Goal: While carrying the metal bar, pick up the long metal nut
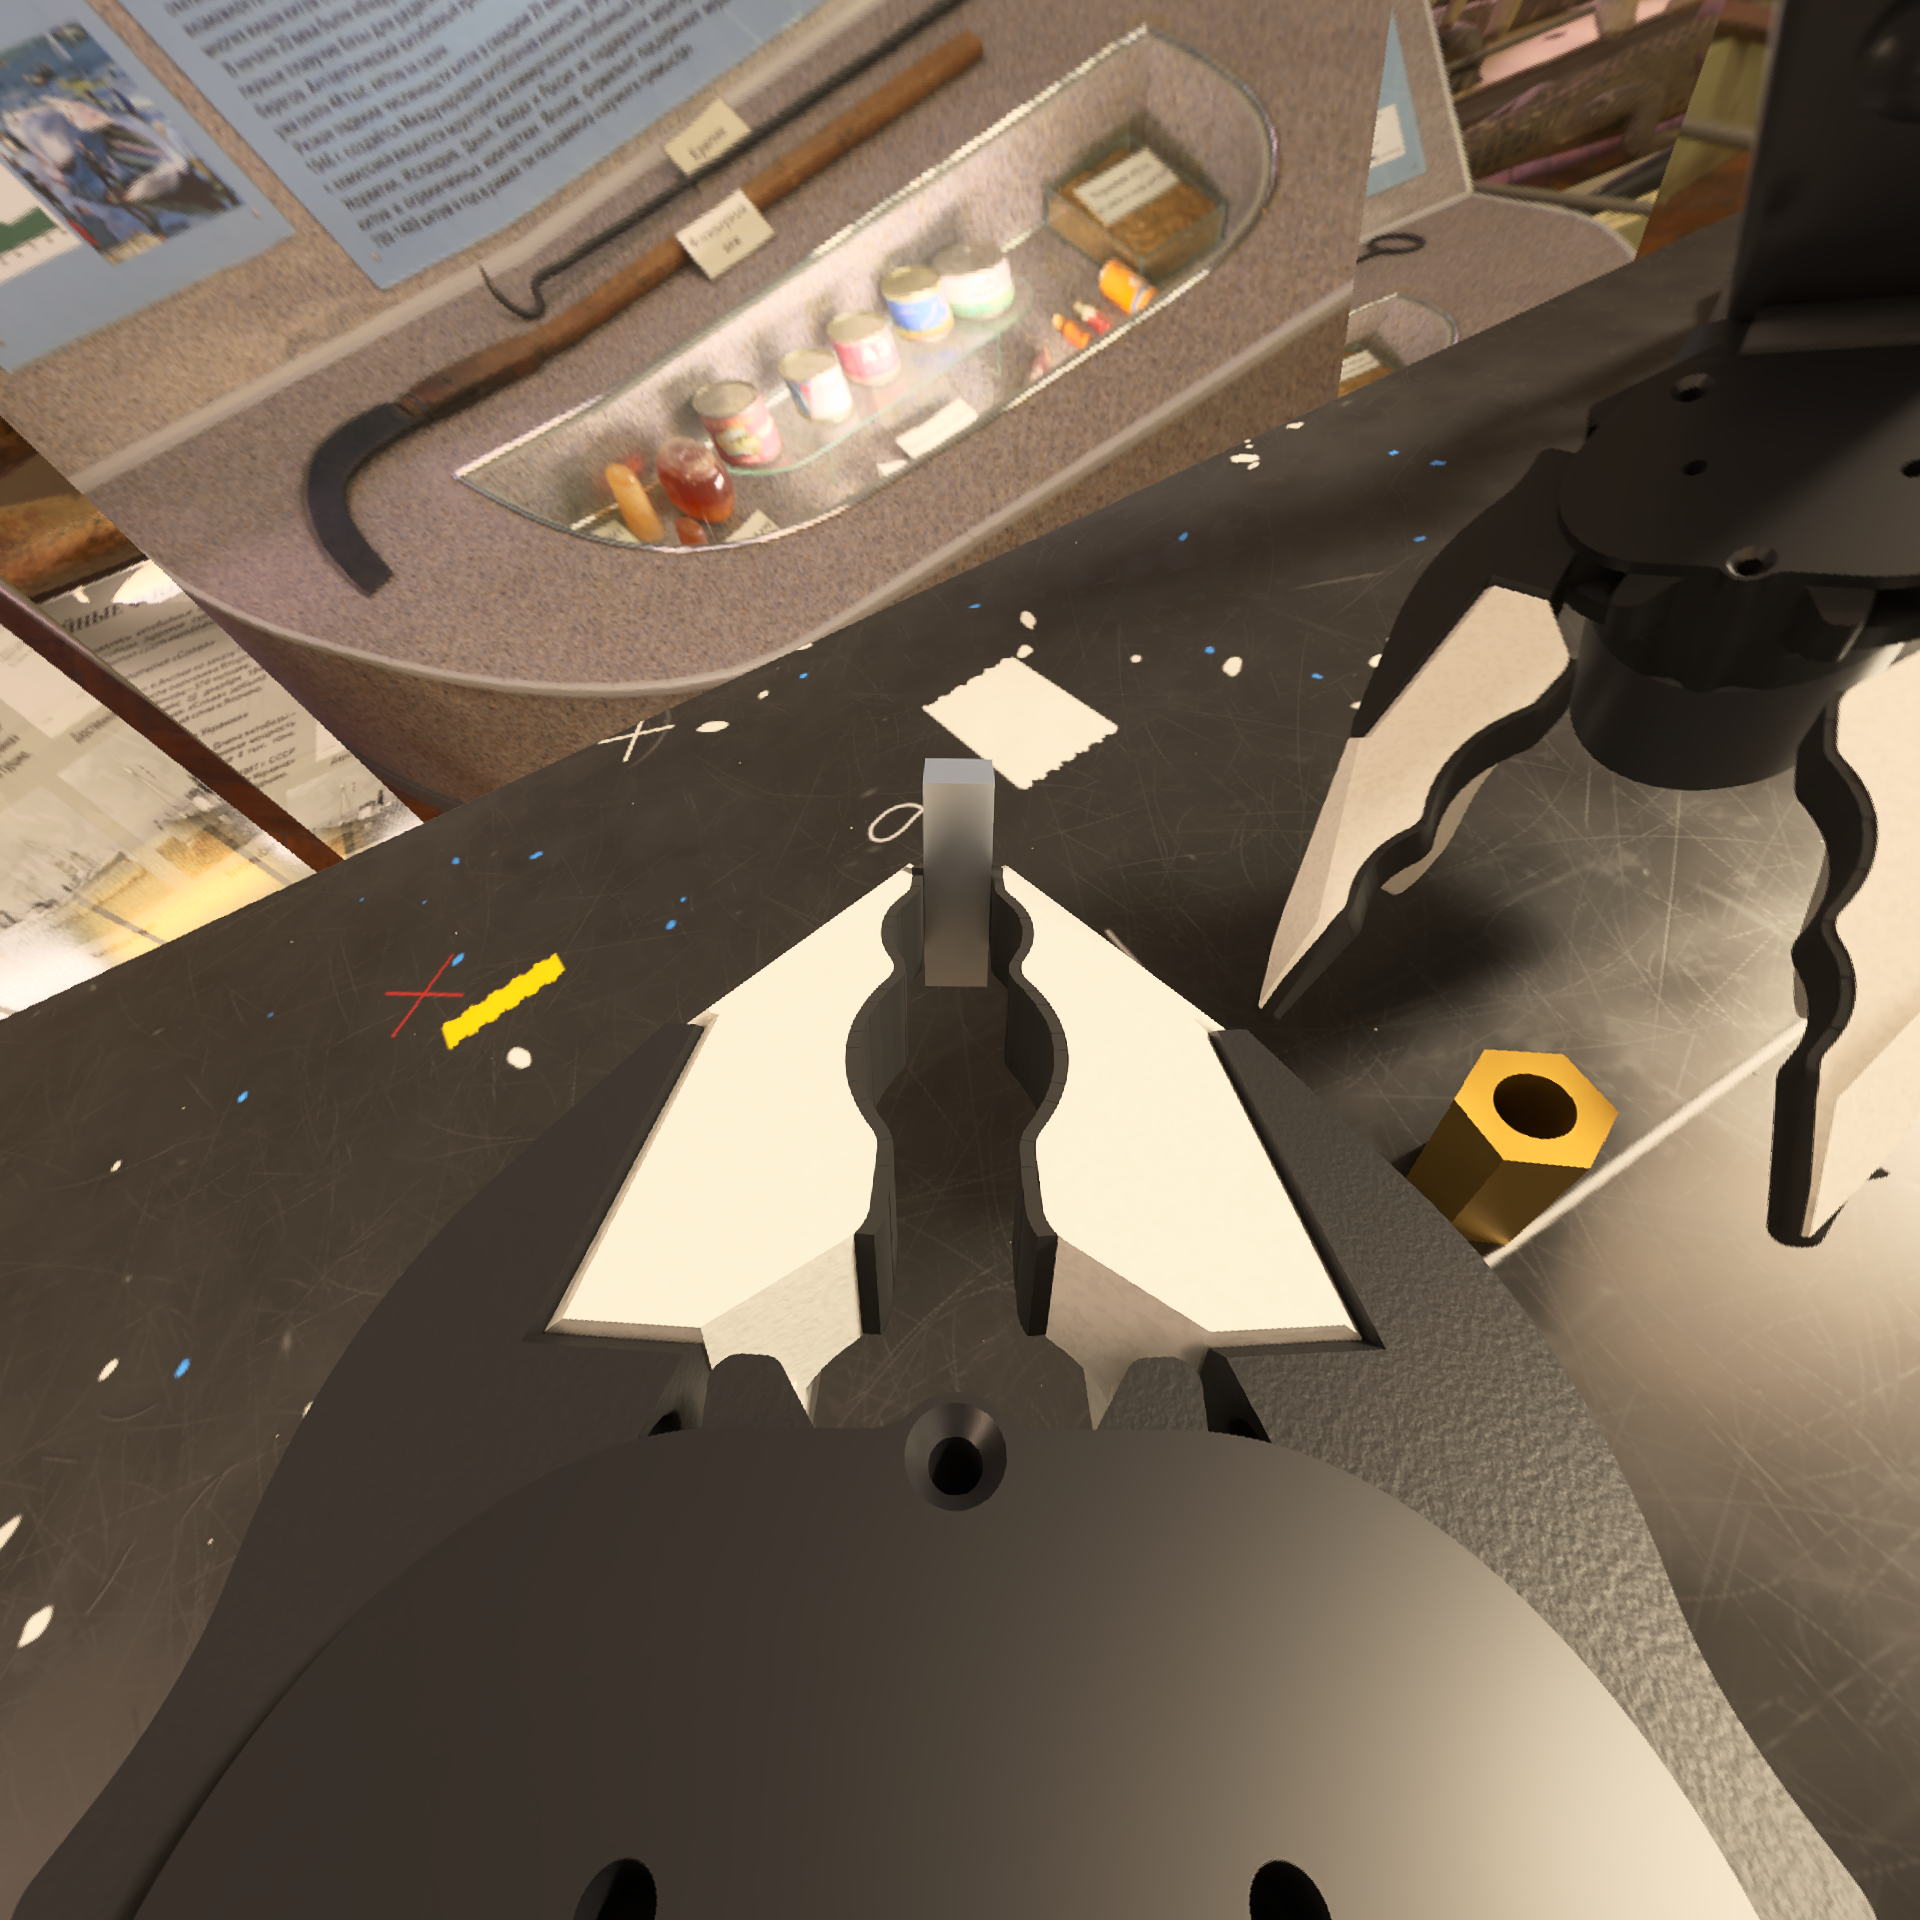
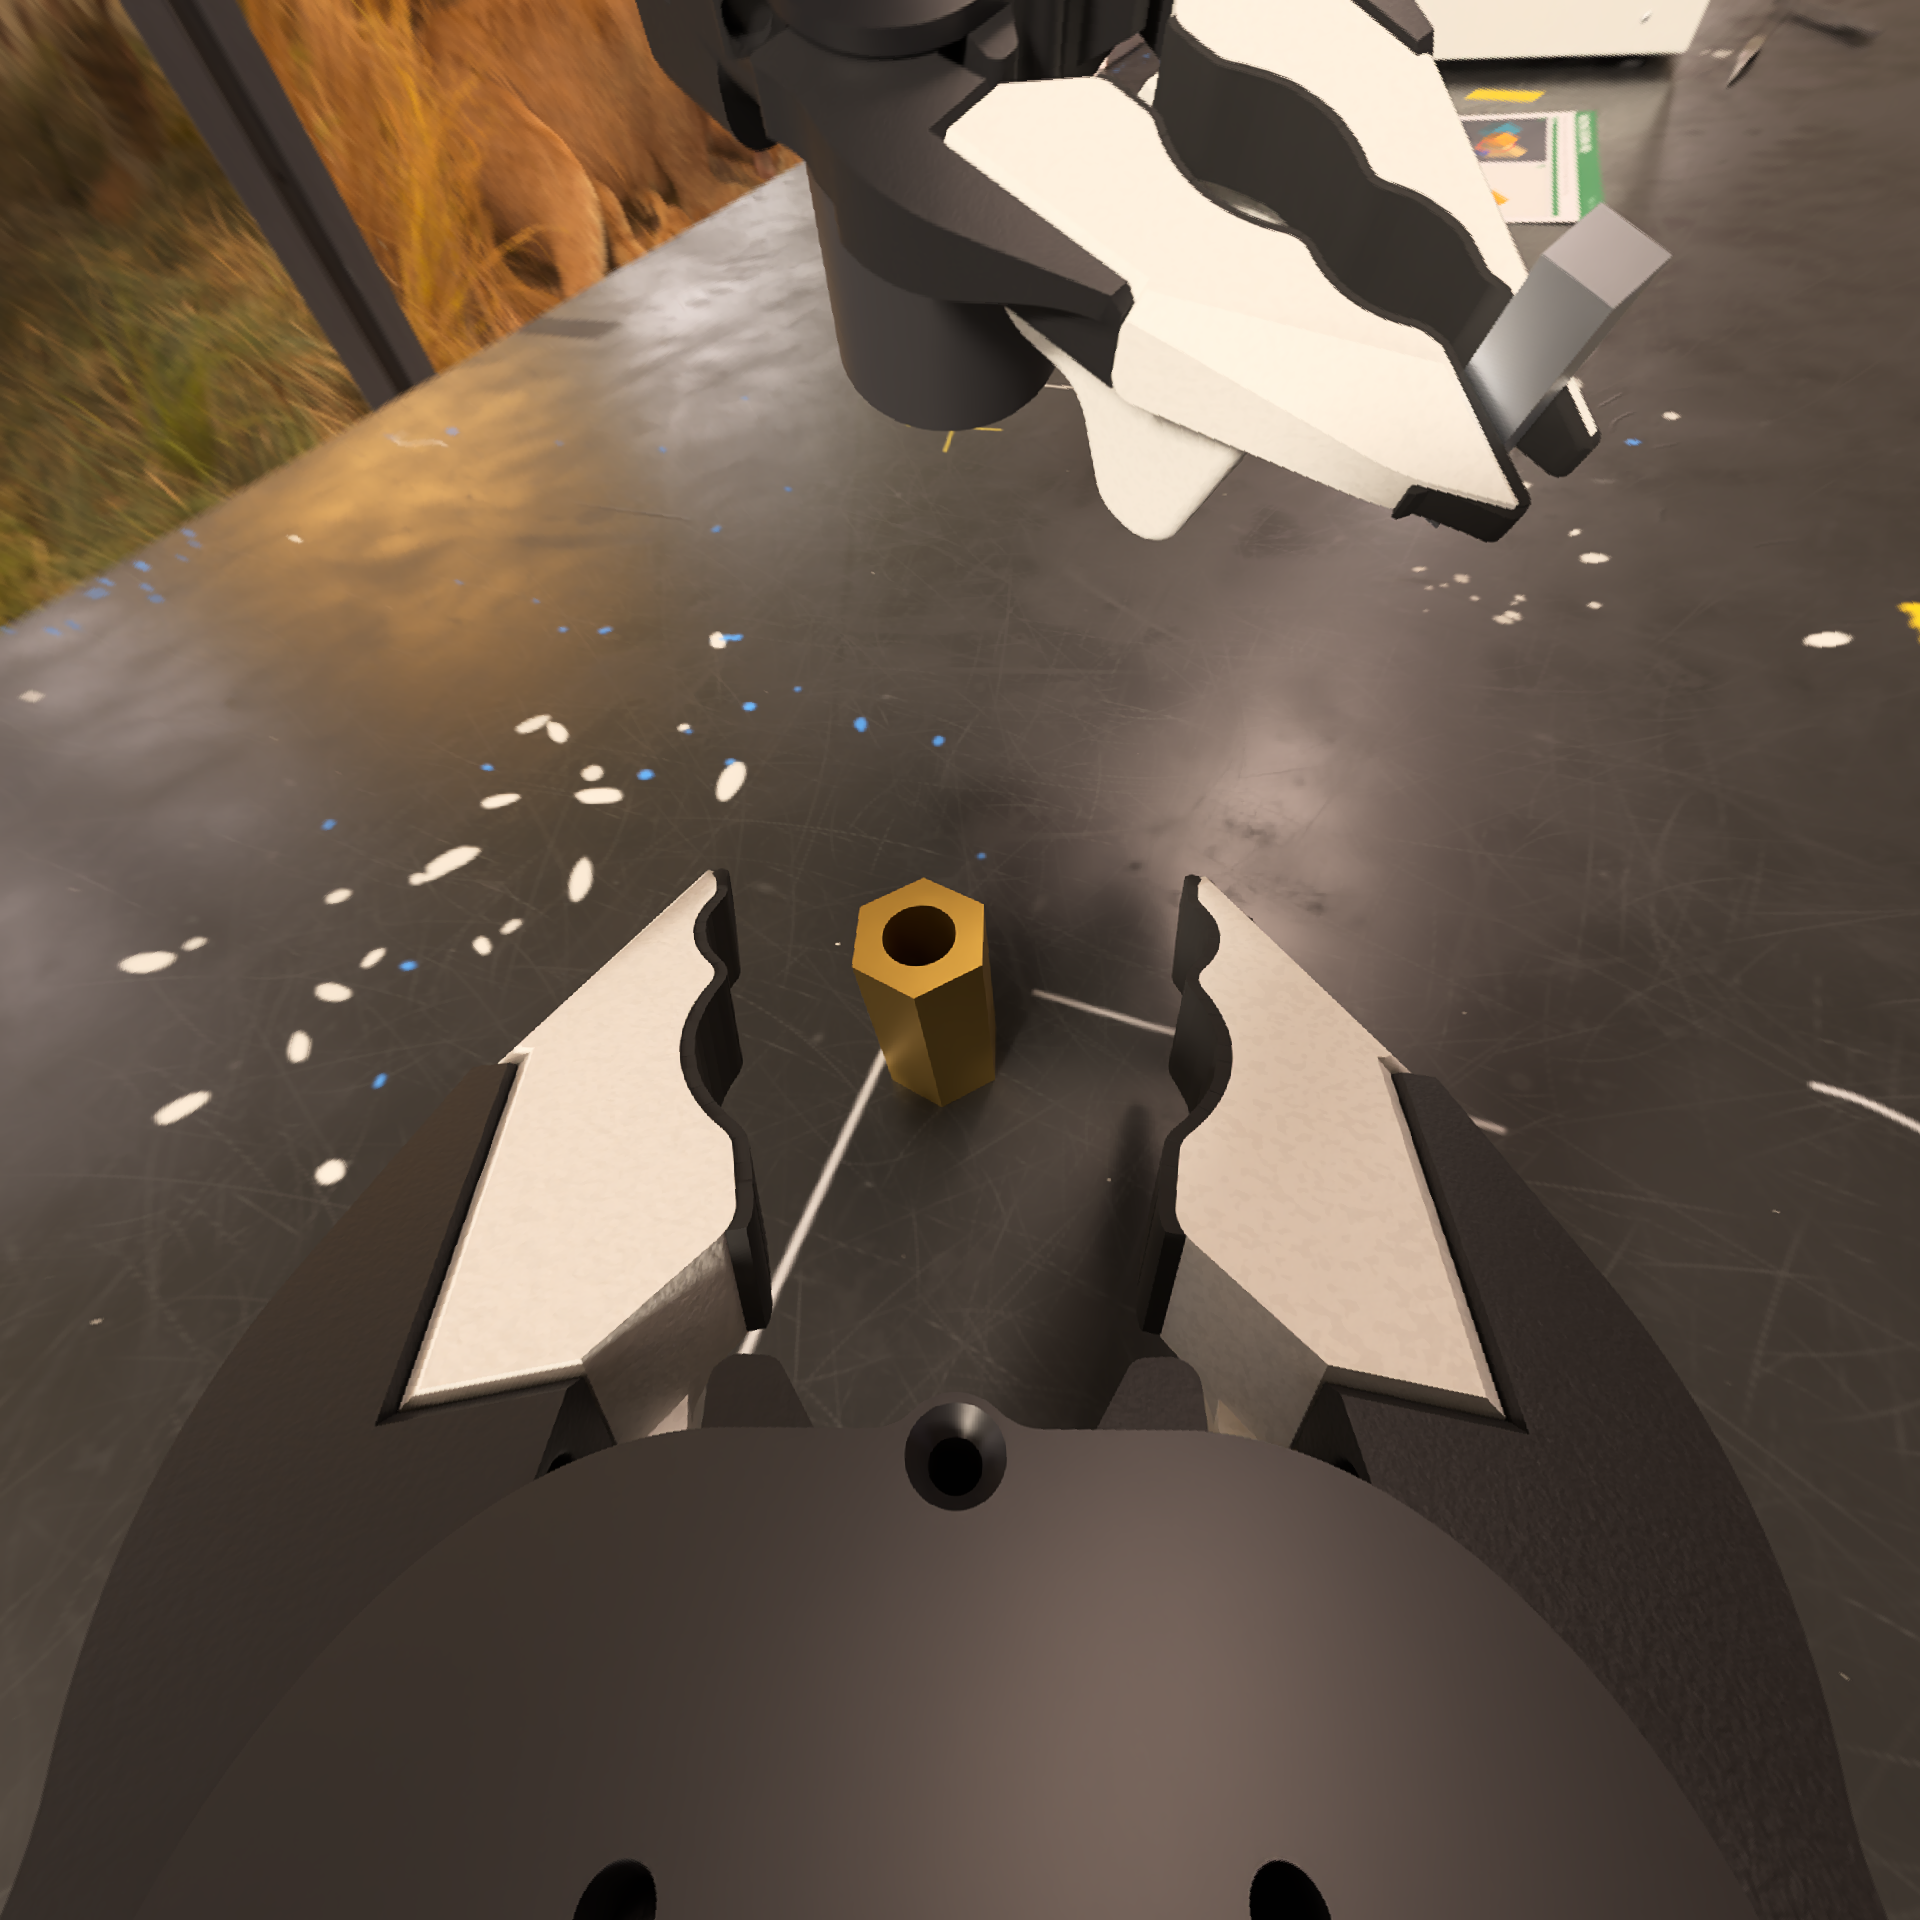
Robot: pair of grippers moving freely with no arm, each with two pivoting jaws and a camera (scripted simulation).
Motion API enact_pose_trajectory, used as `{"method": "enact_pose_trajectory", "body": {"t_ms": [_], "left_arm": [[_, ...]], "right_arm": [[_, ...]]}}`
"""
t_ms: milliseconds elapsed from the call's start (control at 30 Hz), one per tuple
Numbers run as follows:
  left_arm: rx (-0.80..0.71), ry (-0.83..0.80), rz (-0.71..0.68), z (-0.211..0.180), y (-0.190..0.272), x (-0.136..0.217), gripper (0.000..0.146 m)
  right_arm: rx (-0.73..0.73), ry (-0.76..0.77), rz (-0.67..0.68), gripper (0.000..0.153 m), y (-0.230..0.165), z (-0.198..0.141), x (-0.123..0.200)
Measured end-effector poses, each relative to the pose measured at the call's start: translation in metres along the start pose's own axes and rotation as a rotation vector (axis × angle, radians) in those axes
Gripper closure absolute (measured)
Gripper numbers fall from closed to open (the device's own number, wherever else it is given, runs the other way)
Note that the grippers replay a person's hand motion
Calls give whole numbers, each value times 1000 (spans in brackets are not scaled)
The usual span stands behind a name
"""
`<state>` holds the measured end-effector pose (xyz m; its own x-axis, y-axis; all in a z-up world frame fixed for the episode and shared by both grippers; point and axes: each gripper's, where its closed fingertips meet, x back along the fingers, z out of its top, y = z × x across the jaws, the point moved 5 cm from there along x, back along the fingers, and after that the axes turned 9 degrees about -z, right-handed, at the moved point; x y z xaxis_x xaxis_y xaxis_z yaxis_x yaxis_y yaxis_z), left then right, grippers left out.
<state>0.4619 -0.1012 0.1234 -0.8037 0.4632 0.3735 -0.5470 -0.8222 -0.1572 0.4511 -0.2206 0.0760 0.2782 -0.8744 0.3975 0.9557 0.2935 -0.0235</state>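
The brass nut (image 2: 923,989) stands upright on the dark table (image 2: 1351,831), between the spread fingers of the right gripper (image 2: 954,904), touching neither. Above and beyond the nut, the left gripper (image 1: 956,883) is clamped on the grey metal bar (image 1: 957,873). The nut looks tippy: an off-centre squeeze could topple it, or it could slip from the pads.

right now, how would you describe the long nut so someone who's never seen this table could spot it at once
On the dark, scratched table speckled with white and blue paint, look between the open fingers of the right gripper. The long metal nut stands there upright on one end. It is the only brass-coloured thing: a tall hexagonal column with a round hole in its top, unlike the grey square metal bar held in the left gripper.
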Motion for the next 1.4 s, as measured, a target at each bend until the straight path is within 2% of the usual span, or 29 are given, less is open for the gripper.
{"method": "enact_pose_trajectory", "body": {"t_ms": [133,567,667,767,833,900,1000,1067,1200,1400], "left_arm": [[22,17,-3,-2,-3,-1,135],[40,11,0,-8,-4,-4,135],[49,14,-2,-8,-4,-5,135],[32,0,4,-5,-7,0,135],[-38,-53,23,5,-15,14,135],[-200,-216,77,20,-33,37,135],[-543,-514,265,54,-70,84,135],[-694,-672,350,70,-88,109,135],[-847,-874,428,72,-104,132,135],[-929,-946,487,66,-98,134,135]], "right_arm": [[48,-5,-63,67,-3,-2,0],[63,-66,-84,67,-8,-10,-5],[81,-84,-81,80,-10,-11,-6],[104,-114,-82,101,-10,-14,-6],[124,-121,-90,116,-10,-14,-5],[141,-118,-95,126,-11,-13,-4],[183,-134,-113,126,-13,-13,-2],[199,-131,-118,126,-15,-12,-1],[224,-139,-122,126,-17,-10,0],[193,-120,-107,126,-18,-9,4]]}}
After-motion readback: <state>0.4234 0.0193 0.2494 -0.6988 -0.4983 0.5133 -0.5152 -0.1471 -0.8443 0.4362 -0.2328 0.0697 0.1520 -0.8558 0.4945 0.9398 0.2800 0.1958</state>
